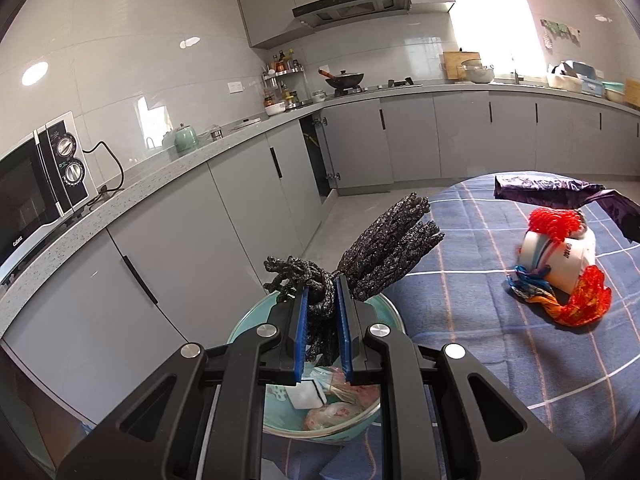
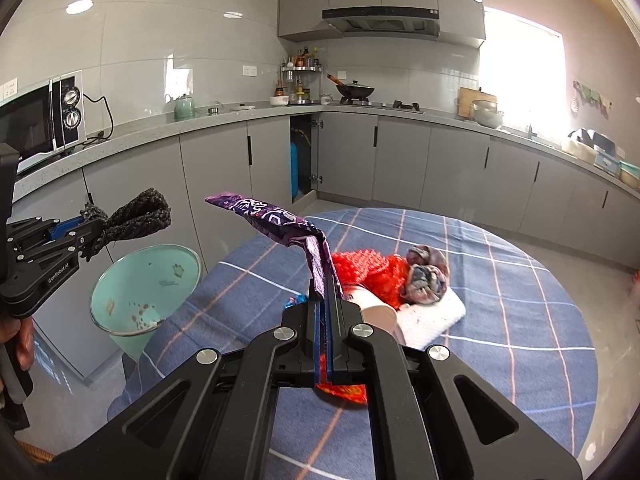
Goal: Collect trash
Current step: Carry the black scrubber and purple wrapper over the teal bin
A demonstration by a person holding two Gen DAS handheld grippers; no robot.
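My left gripper (image 1: pixel 322 292) is shut on a black knitted rope bundle (image 1: pixel 384 248), held above the teal trash bin (image 1: pixel 384 408), which holds wrappers. In the right wrist view the same left gripper (image 2: pixel 86 232) hangs over the bin (image 2: pixel 120 280) beside the table. My right gripper (image 2: pixel 326 292) is shut on a purple printed wrapper (image 2: pixel 272 216), lifted above the blue checked tablecloth (image 2: pixel 500 320). On the table lie red netting (image 2: pixel 368 272), a white paper cup (image 1: pixel 560 256), a crumpled colourful wrapper (image 1: pixel 532 288) and a balled cloth (image 2: pixel 428 276) on a white towel (image 2: pixel 432 316).
Grey kitchen cabinets and counter run along the walls, with a microwave (image 1: pixel 36 192) at left, a kettle (image 1: pixel 186 138) and a wok (image 1: pixel 344 79) on the stove. One cabinet door (image 2: pixel 304 156) stands open. A person's hand (image 2: pixel 20 344) holds the left gripper's handle.
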